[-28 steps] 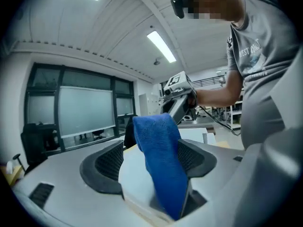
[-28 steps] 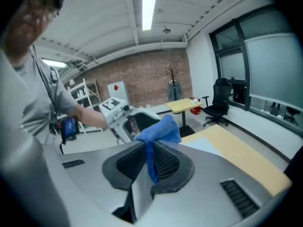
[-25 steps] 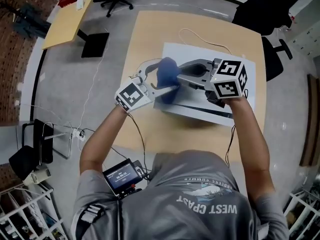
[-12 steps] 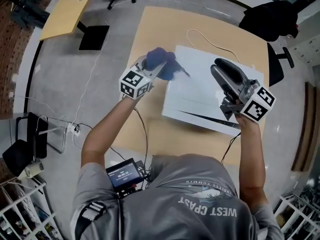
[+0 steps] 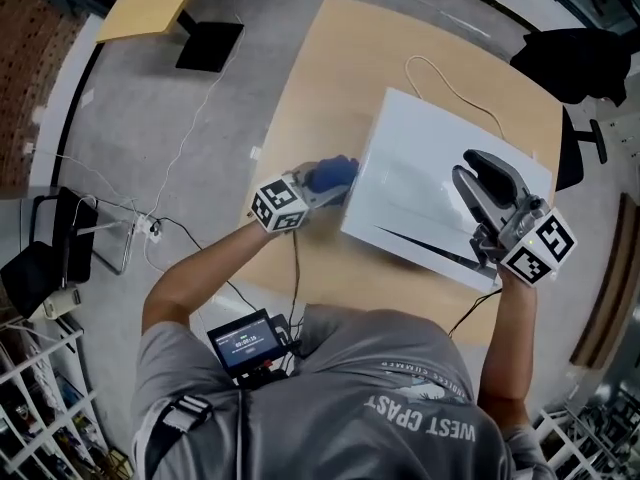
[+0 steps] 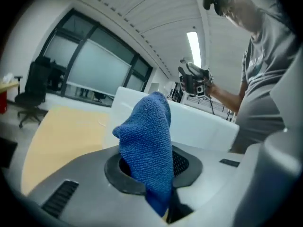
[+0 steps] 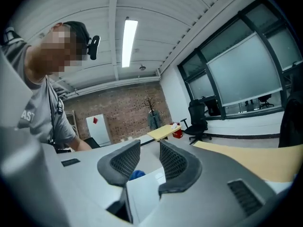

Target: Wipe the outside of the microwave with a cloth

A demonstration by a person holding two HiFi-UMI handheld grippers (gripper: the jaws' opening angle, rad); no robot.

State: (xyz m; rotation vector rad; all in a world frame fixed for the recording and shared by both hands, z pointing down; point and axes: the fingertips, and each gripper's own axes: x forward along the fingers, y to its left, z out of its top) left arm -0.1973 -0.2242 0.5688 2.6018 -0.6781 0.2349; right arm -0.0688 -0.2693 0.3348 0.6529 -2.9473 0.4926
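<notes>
The white microwave (image 5: 420, 183) stands on a wooden table (image 5: 310, 98). My left gripper (image 5: 330, 186) is shut on a blue cloth (image 5: 335, 173), low against the microwave's left side. In the left gripper view the cloth (image 6: 147, 141) stands bunched up between the jaws, with the microwave (image 6: 199, 124) just behind it. My right gripper (image 5: 478, 165) hovers over the microwave's right part. Its jaws have just been opening and stand wide with nothing pinched. In the right gripper view, the gripper (image 7: 144, 162) looks along the white top (image 7: 144, 195) to the cloth (image 7: 137, 175).
A white cable (image 5: 440, 76) trails over the table behind the microwave. A black chair with dark clothing (image 5: 580, 63) stands at the back right. A second small table (image 5: 150, 3) is at the back left. Cables cross the floor at the left.
Both grippers met at the cloth above the microwave. The right one let go and drew off to the right. The left one carried the cloth down to the microwave's left side.
</notes>
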